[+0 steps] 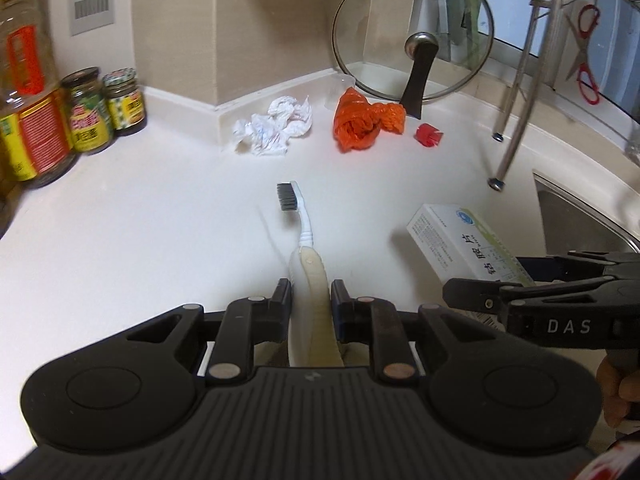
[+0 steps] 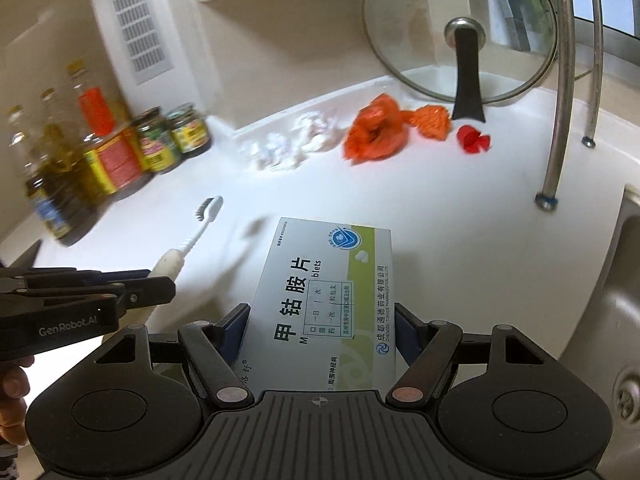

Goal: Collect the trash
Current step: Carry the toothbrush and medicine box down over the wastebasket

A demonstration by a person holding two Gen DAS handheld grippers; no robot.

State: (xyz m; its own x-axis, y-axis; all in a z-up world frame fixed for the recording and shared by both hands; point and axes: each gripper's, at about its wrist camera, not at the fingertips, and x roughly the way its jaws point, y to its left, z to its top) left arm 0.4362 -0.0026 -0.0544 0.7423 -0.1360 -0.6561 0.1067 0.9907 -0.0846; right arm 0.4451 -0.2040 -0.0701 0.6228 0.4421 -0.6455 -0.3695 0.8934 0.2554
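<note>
The white worktop (image 1: 160, 208) is carrying 2 jars (image 1: 106, 106) and several bottles (image 1: 30, 120) far left of the glass lid (image 1: 414, 32). Crumpled tissue (image 1: 276, 124), an orange bag (image 1: 366, 118) and a red scrap (image 1: 428, 134) are lying just before that lid.

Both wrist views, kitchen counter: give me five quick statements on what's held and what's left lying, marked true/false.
1. The left gripper is shut on the toothbrush. True.
2. The right gripper is empty. False: it holds the medicine box between its fingers.
3. The crumpled tissue lies on the countertop, untouched. True.
4. The orange plastic bag sits inside the sink. False: it lies on the countertop, in front of the glass lid.
5. The glass lid lies flat on the countertop. False: it stands on edge, leaning at the back.
</note>
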